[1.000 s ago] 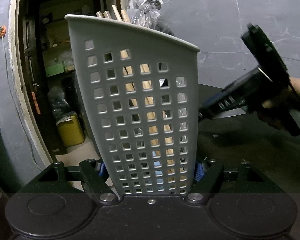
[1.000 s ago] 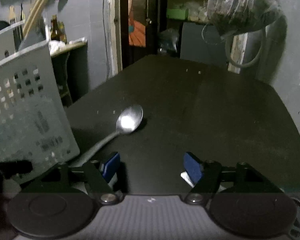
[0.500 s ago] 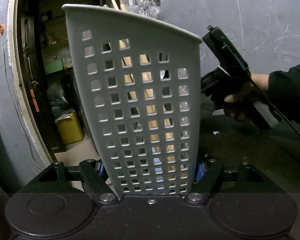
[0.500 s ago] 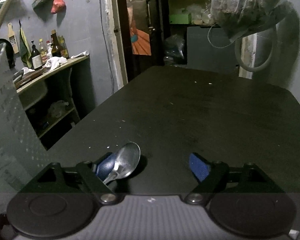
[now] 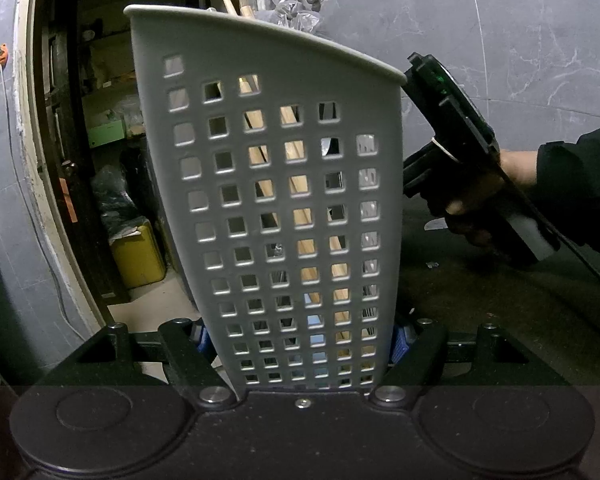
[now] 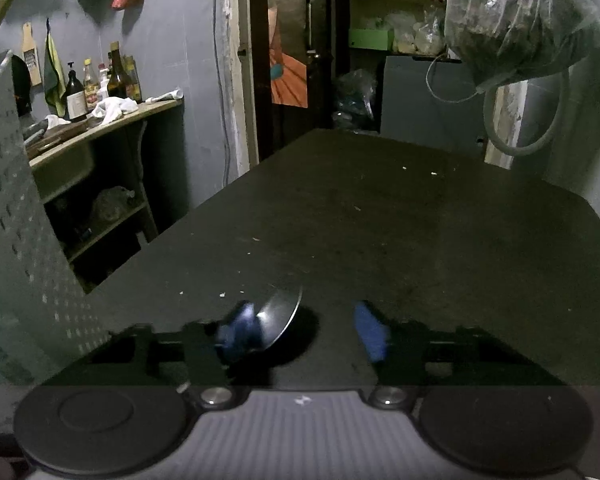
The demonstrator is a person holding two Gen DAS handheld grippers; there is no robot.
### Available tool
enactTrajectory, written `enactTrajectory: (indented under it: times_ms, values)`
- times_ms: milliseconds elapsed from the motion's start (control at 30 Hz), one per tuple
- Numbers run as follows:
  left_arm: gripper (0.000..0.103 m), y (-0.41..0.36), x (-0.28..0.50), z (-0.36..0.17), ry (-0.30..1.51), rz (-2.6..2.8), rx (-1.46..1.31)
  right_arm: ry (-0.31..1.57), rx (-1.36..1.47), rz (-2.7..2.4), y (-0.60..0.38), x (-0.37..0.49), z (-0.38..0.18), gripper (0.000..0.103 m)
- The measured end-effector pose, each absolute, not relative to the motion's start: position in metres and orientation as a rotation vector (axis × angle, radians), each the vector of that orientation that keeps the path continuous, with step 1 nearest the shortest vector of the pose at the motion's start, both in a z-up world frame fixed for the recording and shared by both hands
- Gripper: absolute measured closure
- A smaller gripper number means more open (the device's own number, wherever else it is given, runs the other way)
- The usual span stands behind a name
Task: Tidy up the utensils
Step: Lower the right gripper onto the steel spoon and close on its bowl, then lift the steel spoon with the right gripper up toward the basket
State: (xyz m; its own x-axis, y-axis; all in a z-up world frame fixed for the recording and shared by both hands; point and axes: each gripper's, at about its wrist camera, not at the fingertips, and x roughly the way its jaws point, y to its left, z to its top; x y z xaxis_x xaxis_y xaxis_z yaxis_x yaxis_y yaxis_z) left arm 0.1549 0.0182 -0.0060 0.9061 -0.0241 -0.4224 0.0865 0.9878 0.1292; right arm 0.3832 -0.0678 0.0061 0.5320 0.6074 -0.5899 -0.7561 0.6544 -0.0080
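A: Left wrist view: left gripper jaws pinch the basket.

B: Right gripper jaws are spread around the spoon, near the desk. Blur suggests motion; an off-centre closure could make it slip.

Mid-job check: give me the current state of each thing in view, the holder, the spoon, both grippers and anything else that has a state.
Utensil holder: upright, clamped near its base by the left gripper.
Wooden utensils: standing inside the holder, tips above its rim.
Left gripper: shut on the holder.
Spoon: bowl against the right gripper's left finger, blurred; grasp unclear.
Right gripper: fingers apart, beside the holder.
Table: dark, crumb-speckled.
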Motion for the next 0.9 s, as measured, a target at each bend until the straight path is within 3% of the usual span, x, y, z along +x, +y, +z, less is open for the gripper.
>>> enactTrajectory:
  times_ms: [200, 500, 800, 900]
  values:
    - [0.026, 0.017, 0.154, -0.007, 0.434, -0.054, 0.151, 0.586, -0.264, 0.823, -0.072, 0.379, 0.006, 0.075]
    - [0.026, 0.016, 0.154, -0.007, 0.435, -0.053, 0.15, 0.602, -0.252, 0.781, -0.087, 0.367, 0.008, 0.077]
    - [0.026, 0.012, 0.154, -0.005, 0.439, -0.047, 0.156, 0.554, -0.268, 0.641, -0.099, 0.32, 0.011, 0.098]
    - [0.026, 0.012, 0.153, -0.005, 0.44, -0.047, 0.156, 0.571, -0.219, 0.61, -0.109, 0.308, 0.013, 0.1]
